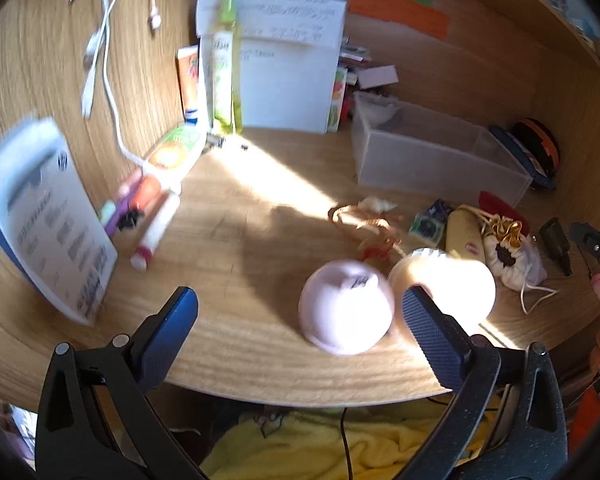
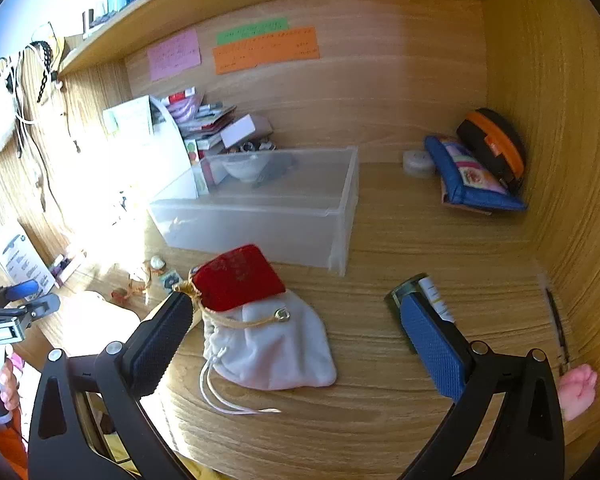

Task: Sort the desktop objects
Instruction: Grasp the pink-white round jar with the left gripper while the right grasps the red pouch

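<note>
In the left wrist view my left gripper (image 1: 300,296) is open over the desk's front edge. A pale pink round pot (image 1: 346,308) lies between its fingers, close to the right one and untouched. A cream round pot (image 1: 448,280) sits just behind that finger. In the right wrist view my right gripper (image 2: 296,300) is open too. A white drawstring pouch (image 2: 276,348) lies between its fingers, with a red pouch (image 2: 240,276) resting on its far end. A small tube (image 2: 432,292) lies behind the right finger. A translucent box (image 2: 260,216) stands further back.
Tubes (image 1: 156,224) and a leaflet (image 1: 48,220) lie along the left wall. A white paper stand (image 1: 284,64) fills the back corner. A blue pouch (image 2: 468,176) and a black-and-orange case (image 2: 496,144) lean at the back right. Small trinkets (image 1: 372,224) are scattered mid-desk.
</note>
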`<action>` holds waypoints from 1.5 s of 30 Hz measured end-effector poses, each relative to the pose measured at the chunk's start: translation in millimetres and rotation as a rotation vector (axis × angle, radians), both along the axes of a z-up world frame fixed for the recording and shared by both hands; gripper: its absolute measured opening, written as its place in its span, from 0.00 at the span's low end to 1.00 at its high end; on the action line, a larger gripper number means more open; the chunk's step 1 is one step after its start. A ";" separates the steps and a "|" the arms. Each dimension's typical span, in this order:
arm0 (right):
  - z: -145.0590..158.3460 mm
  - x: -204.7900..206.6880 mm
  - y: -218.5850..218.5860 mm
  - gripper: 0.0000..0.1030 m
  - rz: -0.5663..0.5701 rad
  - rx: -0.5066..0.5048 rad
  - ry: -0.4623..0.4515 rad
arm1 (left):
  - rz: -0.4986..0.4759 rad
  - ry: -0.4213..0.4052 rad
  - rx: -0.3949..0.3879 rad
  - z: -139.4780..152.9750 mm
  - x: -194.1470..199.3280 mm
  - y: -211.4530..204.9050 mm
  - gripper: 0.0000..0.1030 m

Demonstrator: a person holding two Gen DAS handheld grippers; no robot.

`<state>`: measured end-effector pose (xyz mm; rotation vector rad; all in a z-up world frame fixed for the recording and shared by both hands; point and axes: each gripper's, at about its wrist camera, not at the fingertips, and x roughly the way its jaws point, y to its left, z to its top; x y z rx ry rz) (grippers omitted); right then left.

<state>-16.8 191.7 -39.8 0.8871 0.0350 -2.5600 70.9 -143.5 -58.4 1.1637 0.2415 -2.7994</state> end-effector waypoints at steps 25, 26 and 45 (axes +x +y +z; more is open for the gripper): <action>-34.5 -59.5 -73.8 0.90 0.203 0.115 -0.194 | -0.075 -0.096 0.039 -36.0 -31.5 7.8 0.89; -34.1 -59.6 -76.0 0.88 0.206 0.123 -0.191 | -0.076 -0.094 0.038 -34.7 -32.5 8.2 0.84; -10.4 -33.7 -73.8 0.15 0.180 0.155 -0.013 | -0.061 -0.071 0.007 -33.5 -40.6 9.0 0.62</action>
